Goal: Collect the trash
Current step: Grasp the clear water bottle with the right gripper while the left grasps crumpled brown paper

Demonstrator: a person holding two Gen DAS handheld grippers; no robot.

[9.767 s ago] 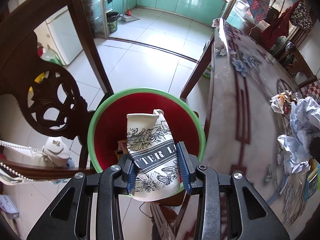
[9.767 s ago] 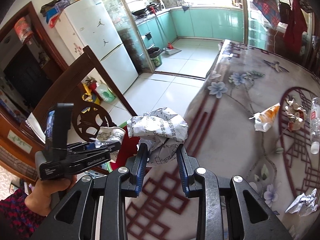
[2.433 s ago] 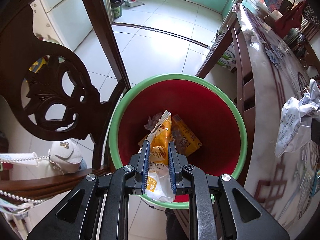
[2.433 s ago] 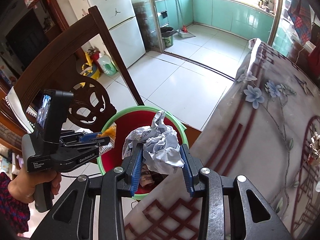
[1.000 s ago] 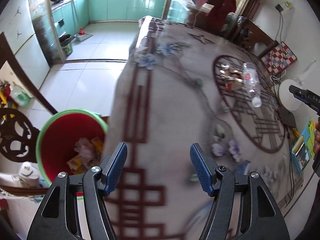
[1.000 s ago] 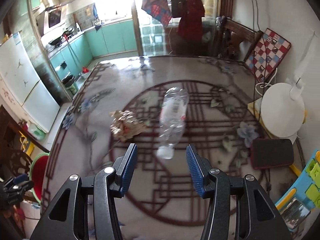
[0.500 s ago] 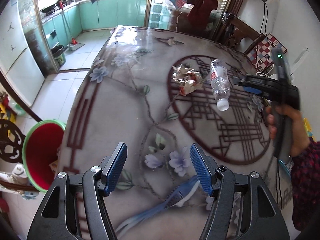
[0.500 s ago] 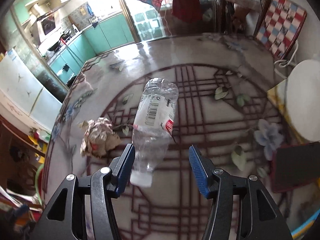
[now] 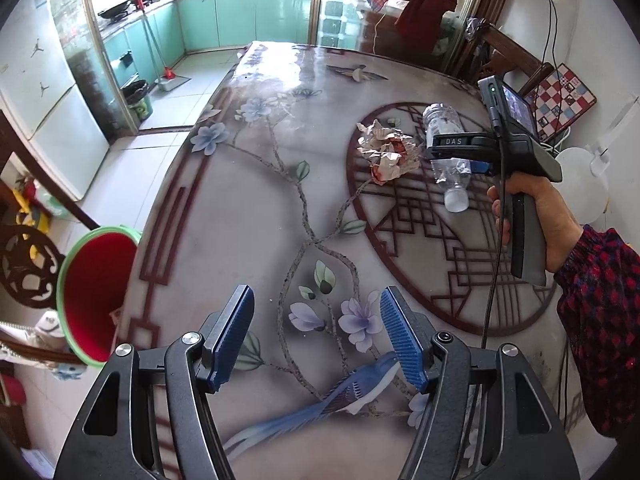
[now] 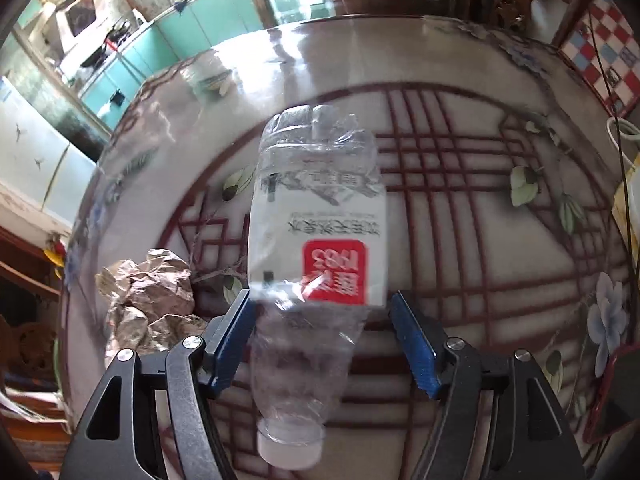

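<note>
A crushed clear plastic bottle (image 10: 312, 248) with a white and red label lies on the patterned table, cap toward me. My right gripper (image 10: 322, 340) is open, its blue pads on either side of the bottle's neck end. The bottle (image 9: 448, 156) also shows in the left wrist view, under the right gripper (image 9: 460, 148). A crumpled brown paper ball (image 10: 152, 296) lies just left of the bottle, seen too in the left wrist view (image 9: 386, 152). My left gripper (image 9: 316, 338) is open and empty above the near table.
A red bin with a green rim (image 9: 94, 292) stands on the floor off the table's left edge (image 9: 160, 208), beside a carved wooden chair (image 9: 24, 264). A white round object (image 9: 580, 184) and a checkered cushion (image 9: 560, 100) are at the right.
My right gripper has moved down and forward onto the bottle, which now sits between its pads. My left gripper has drifted slightly over the table, still open.
</note>
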